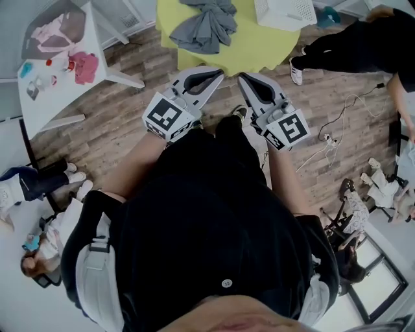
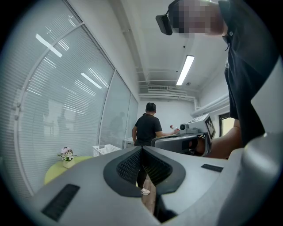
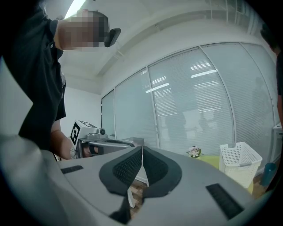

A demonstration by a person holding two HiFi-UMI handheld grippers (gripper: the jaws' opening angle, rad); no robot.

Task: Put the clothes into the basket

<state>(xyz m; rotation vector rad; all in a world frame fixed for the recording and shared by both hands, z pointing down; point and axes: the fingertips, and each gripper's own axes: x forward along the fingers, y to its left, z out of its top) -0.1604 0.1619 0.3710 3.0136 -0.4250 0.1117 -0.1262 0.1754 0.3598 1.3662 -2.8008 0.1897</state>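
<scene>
While jaws of left gripper (image 1: pixel 218 74) and right gripper (image 1: pixel 244 77) stand together, clothes (image 1: pixel 207 29) lie on the table (image 1: pixel 262 45).

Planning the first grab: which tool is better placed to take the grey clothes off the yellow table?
Left, probably. The grey clothes lie more in line with the left tool; the right tool points toward the side with the white basket. Both are shut, empty and near the table edge.

Scene counts
2 grippers (left gripper (image 1: pixel 218 74), right gripper (image 1: pixel 242 77)), 2 benches (yellow bench (image 1: pixel 259 47), white bench (image 1: pixel 59 97)), 1 grey clothes pile (image 1: pixel 207 26), 1 white basket (image 1: pixel 285 13)
</scene>
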